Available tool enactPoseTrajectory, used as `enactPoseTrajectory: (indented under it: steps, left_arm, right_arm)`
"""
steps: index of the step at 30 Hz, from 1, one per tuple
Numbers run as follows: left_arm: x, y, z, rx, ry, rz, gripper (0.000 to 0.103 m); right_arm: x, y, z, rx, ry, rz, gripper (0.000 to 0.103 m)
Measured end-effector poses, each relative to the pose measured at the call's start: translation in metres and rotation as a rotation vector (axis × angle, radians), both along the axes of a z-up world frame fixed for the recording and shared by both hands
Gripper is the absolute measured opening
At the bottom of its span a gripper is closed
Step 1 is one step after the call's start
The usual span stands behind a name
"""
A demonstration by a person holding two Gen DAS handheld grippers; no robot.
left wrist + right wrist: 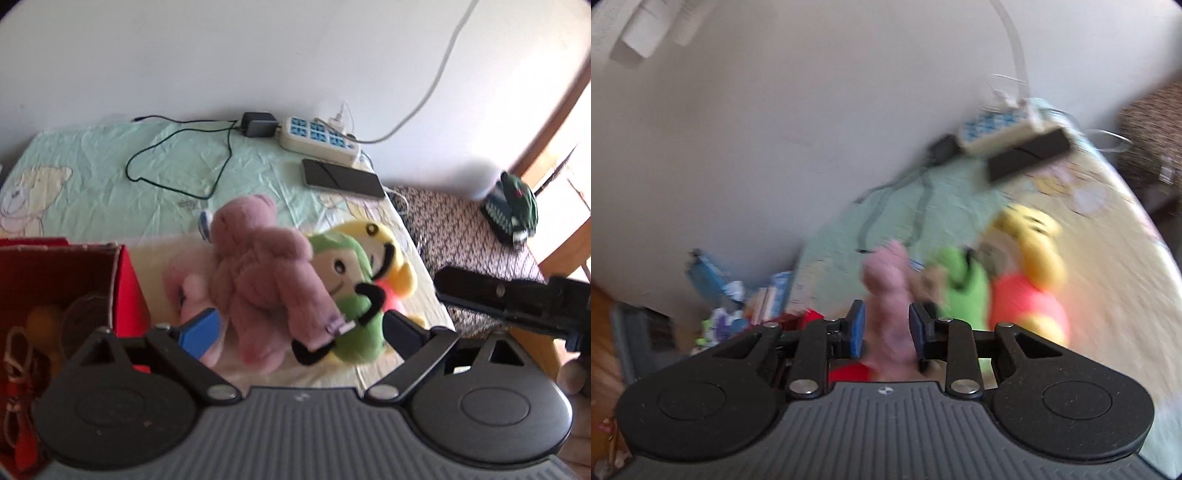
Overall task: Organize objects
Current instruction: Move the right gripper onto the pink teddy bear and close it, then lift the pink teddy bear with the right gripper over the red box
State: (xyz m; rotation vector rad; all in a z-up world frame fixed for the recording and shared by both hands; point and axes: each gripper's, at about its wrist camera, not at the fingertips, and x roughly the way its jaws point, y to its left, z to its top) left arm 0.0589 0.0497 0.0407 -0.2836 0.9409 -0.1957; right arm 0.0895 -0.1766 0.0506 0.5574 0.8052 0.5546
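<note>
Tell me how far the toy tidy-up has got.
Early days. The red box already holds a few small items. In hand: the right gripper is closed on the pink plush; the left gripper is open around the pile. Left on the bed: the green plush and yellow plush.

The left gripper (299,330) tilts steeply downward, jaws spread wide with nothing pinched between them. The right gripper (886,328) angles down more gently, jaws drawn in close on a pink plush (886,314).
</note>
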Motion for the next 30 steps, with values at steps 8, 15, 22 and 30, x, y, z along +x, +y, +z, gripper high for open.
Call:
enactPoseTrajectory:
  steps: [8,15,22,30]
  left_arm:
    - [0.021,0.010,-0.030,-0.053,0.081,0.014,0.095]
    - [0.039,0.011,-0.053,-0.066,0.114,0.022,0.095]
    - [0.053,0.014,-0.064,-0.042,0.113,0.016,0.095]
    - [0.052,0.014,-0.063,0.005,0.075,-0.005,0.094]
  right_arm:
    - [0.058,0.046,-0.025,-0.086,0.004,0.144,0.031]
    - [0.087,0.068,-0.050,-0.113,0.056,0.212,0.032]
    - [0.093,0.064,-0.059,-0.098,0.070,0.219,0.031]
    - [0.107,0.088,-0.067,-0.191,-0.009,0.296,0.040]
